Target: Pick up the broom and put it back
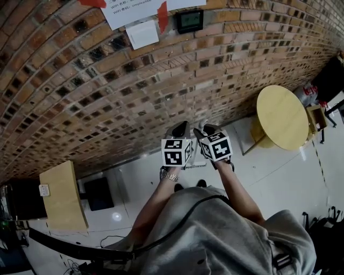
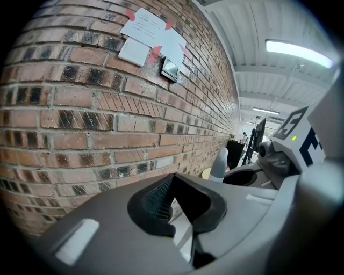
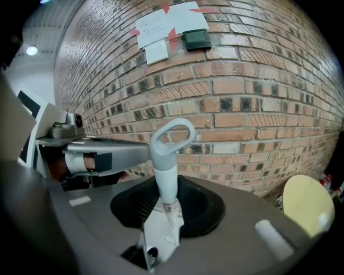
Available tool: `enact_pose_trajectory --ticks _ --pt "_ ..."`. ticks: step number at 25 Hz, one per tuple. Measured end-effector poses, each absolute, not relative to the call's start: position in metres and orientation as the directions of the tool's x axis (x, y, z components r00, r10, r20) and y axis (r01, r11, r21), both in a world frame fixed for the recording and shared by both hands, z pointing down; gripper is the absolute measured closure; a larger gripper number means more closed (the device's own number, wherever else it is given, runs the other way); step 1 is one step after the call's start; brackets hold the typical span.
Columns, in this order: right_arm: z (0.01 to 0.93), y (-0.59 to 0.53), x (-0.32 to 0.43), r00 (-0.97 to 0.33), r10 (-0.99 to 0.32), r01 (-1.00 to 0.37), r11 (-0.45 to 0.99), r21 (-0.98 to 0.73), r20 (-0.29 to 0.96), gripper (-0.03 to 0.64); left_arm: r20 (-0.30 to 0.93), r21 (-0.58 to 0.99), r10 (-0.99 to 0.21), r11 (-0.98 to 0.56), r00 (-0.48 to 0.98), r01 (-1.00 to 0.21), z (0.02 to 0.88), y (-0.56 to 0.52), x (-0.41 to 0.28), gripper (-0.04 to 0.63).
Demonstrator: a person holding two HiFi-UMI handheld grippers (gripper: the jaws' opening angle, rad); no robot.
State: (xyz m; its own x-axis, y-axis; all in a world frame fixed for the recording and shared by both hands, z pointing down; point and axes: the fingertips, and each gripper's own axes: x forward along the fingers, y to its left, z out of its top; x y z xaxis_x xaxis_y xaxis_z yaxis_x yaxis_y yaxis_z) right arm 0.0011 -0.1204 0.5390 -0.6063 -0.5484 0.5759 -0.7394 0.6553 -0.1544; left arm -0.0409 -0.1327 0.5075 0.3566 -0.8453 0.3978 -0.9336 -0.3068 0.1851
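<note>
The broom's pale grey handle [image 3: 164, 180], with a loop at its top, stands upright between the jaws of my right gripper [image 3: 167, 203], which is shut on it just below the loop. The broom's head is hidden. The handle's tip [image 2: 219, 163] also shows in the left gripper view, to the right of my left gripper [image 2: 173, 200], whose jaws are shut with nothing between them. In the head view both grippers, left [image 1: 180, 130] and right [image 1: 207, 131], are held side by side close to the brick wall [image 1: 107, 96], marker cubes towards me.
Taped papers [image 1: 134, 13] and a small dark panel [image 1: 190, 20] hang on the wall above. A round wooden table [image 1: 281, 117] stands at the right. At the left are a small wooden table [image 1: 62, 196] and a black box [image 1: 98, 193] on the white floor.
</note>
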Motion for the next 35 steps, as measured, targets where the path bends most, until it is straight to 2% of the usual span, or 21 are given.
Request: enact_pose_trajectory --ticks 6,21,29,35 --pt "0.539 -0.12 -0.004 -0.606 -0.55 -0.734 0.665 -0.137 0.575 0.515 0.4 0.223 -0.829 -0.324 0.39 -0.919 0.51 -0.128 -0.035 0.592" --pt "0.55 -0.133 -0.016 -0.606 -0.549 -0.737 0.659 -0.147 0.575 0.515 0.412 0.217 -0.833 -0.304 0.369 -0.928 0.513 -0.122 -0.049 0.591" --pt "0.604 -0.163 -0.018 -0.59 -0.513 -0.75 0.634 -0.188 0.624 0.515 0.426 0.212 -0.847 -0.249 0.319 -0.945 0.517 -0.116 -0.074 0.591" --pt "0.673 -0.184 -0.025 -0.569 -0.421 -0.723 0.666 -0.185 0.706 0.515 0.444 0.219 -0.85 -0.205 0.285 -0.954 0.524 -0.111 -0.088 0.591"
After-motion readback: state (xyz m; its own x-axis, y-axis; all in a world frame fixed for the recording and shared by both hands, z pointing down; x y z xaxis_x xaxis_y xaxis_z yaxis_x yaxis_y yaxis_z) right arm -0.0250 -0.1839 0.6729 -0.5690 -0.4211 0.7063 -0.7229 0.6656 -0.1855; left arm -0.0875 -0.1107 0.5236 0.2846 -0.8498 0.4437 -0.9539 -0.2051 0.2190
